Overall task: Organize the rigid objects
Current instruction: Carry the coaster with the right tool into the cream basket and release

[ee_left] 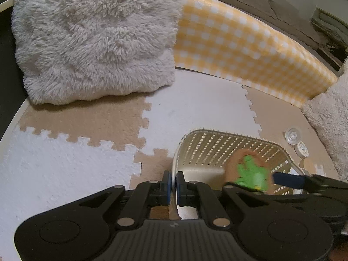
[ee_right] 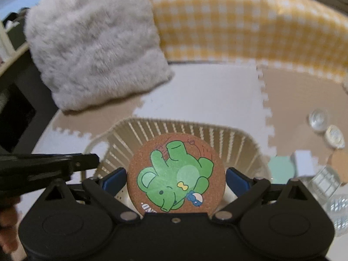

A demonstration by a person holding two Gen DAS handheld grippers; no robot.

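Note:
A cream slatted basket (ee_left: 228, 150) sits on the foam mat; it also shows in the right wrist view (ee_right: 152, 128). My left gripper (ee_left: 173, 184) is shut on the basket's near left rim. My right gripper (ee_right: 176, 178) is shut on a round cork coaster (ee_right: 176, 174) printed with a green bear, and holds it over the basket's opening. The coaster (ee_left: 250, 171) and the right gripper's blue pad (ee_left: 287, 179) show blurred in the left wrist view. The left gripper's arm (ee_right: 43, 165) shows at the left of the right wrist view.
A fluffy grey cushion (ee_left: 97, 39) and a yellow checked bolster (ee_left: 250, 43) stand behind. Two round clear lids (ee_right: 326, 128), a mint coaster (ee_right: 280, 169), a plain cork coaster (ee_right: 339, 165), a white block (ee_right: 304, 163) and clear plastic boxes (ee_right: 326, 182) lie right of the basket.

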